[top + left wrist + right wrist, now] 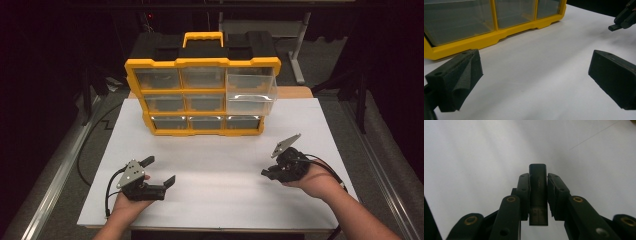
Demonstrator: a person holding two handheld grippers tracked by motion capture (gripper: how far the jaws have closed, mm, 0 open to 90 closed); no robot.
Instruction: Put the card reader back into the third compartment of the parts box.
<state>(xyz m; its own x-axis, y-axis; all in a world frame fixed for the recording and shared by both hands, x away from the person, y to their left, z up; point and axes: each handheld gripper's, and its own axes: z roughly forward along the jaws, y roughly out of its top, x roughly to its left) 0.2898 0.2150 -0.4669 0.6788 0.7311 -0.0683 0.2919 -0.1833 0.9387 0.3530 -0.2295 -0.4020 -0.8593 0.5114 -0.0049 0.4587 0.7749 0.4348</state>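
Black stick [538,192], USB-like, pinched between right gripper [538,182] pads, long axis along jaws | left gripper [534,75] wide open, empty | pulled-out clear drawer [250,92] of yellow organizer [202,62] far, slightly left of right gripper; nearer right hand.

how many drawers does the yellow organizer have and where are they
8 clear plastic drawers in the yellow plastic organizer: top row two small plus one large, pulled out at right; middle row two; bottom row three.
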